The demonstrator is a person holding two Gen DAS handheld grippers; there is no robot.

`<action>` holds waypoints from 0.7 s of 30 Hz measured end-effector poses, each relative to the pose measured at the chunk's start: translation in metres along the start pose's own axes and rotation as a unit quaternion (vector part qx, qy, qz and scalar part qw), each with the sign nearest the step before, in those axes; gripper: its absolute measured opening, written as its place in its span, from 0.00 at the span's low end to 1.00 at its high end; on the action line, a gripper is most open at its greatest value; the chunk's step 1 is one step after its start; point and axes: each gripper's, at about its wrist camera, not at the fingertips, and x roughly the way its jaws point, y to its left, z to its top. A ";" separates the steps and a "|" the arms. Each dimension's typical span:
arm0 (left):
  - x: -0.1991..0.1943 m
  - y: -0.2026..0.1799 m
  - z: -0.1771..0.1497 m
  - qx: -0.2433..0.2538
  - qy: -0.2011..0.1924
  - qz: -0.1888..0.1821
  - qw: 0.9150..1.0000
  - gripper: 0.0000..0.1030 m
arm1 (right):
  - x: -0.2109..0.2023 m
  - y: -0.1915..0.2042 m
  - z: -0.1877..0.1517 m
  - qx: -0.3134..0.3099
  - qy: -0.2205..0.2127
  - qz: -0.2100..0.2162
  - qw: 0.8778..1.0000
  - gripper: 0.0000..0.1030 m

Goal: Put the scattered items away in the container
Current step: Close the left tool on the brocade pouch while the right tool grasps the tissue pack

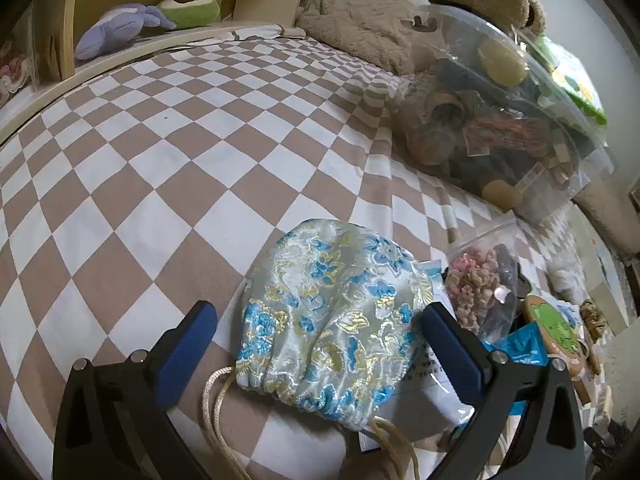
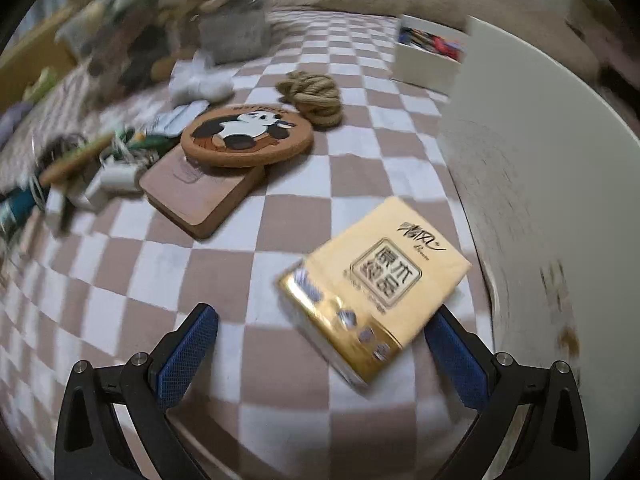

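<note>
1. The left tongs (image 1: 318,322) are open wide and hold nothing. A shiny blue and gold cloth pouch (image 1: 332,312) lies on the bed (image 1: 140,152) between the two blue pads, with its cream string (image 1: 218,400) pointing back at the camera.
2. The right tongs (image 2: 320,324) are open wide too and hold nothing. A yellow pack of tissues (image 2: 376,284) lies flat on the bed in front of them, closer to the right pad. It is just beside the tall white wall of a container (image 2: 540,184) at the right side.
3. Just past the pouch, to its right, a small clear bag of pink bits (image 1: 480,284) rests on a white paper packet (image 1: 420,392). A round coaster with a green frog (image 1: 554,326) lies beside them.
4. Farther along the bed, a round cork coaster with a panda (image 2: 246,136) sits on top of a flat wooden block (image 2: 200,196). A bundle of brown rope (image 2: 314,98) lies just behind it. A messy pile of cables and small things (image 2: 88,168) is to the left, too blurry to tell apart.
5. Far back, a clear plastic box full of stuff (image 1: 512,120) leans near a big brown teddy bear (image 1: 360,24) at the head of the bed. A purple soft toy (image 1: 116,30) and a green one (image 1: 188,10) sit on the shelf (image 1: 160,42).
</note>
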 end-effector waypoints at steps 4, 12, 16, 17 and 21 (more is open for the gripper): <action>-0.004 0.001 0.000 -0.005 -0.006 -0.016 1.000 0.70 | 0.008 -0.001 0.011 -0.009 -0.011 0.016 1.000 1.00; -0.005 -0.006 -0.003 0.008 0.004 -0.045 0.999 0.39 | 0.002 0.036 0.011 -0.067 -0.027 0.122 0.990 1.00; -0.011 -0.012 -0.006 0.027 0.007 -0.049 0.998 0.29 | -0.011 0.055 0.006 -0.081 -0.029 0.200 0.976 1.00; -0.014 -0.014 -0.007 0.034 0.009 -0.049 0.998 0.28 | -0.013 0.056 0.007 -0.077 -0.030 0.211 0.974 1.00; -0.025 -0.020 -0.014 0.056 0.017 -0.046 0.997 0.24 | -0.022 0.049 0.009 -0.065 -0.049 0.187 0.979 1.00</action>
